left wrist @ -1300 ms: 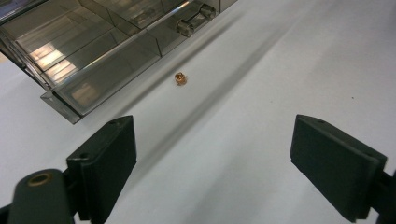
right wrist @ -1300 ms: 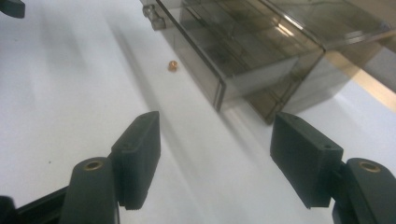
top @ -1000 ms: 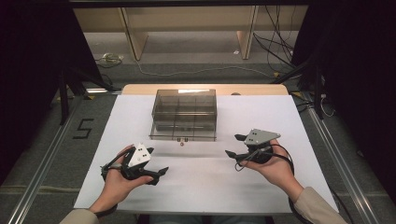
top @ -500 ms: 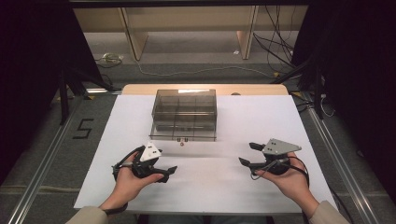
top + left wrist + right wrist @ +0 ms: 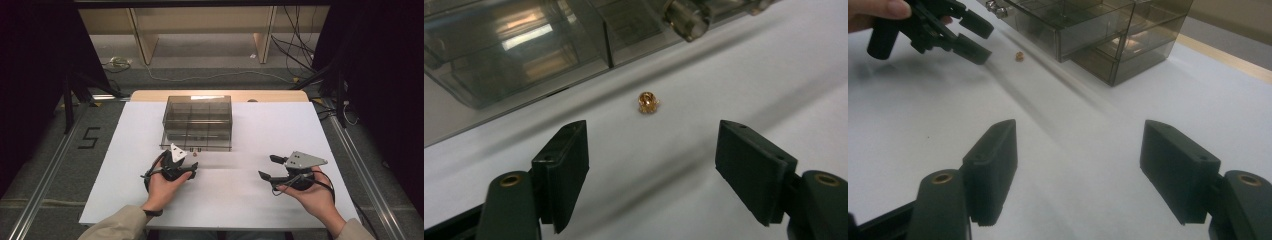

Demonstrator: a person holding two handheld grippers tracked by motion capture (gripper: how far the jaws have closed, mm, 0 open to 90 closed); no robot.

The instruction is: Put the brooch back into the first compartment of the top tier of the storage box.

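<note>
Nothing grasped yet: small gold bead [image 5: 647, 102] lying loose on the counter [image 5: 240, 200] at 6 o'clock of the drawer box [image 5: 198, 121], left gripper [image 5: 651, 170] jaws spread before it, right gripper [image 5: 1078, 165] idle, likewise spread.

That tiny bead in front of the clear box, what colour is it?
Golden amber, shiny. The bead shows best in the left gripper view, lying on the white table.

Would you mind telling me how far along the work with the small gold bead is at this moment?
Nothing looks finished: the small gold bead lies loose on the white table, just in front of the smoky clear drawer box. In hand: the left gripper is lined up on the bead, jaws wide open and short of it. The right gripper hovers open, off to the side. Grasping and moving the bead remain.
</note>
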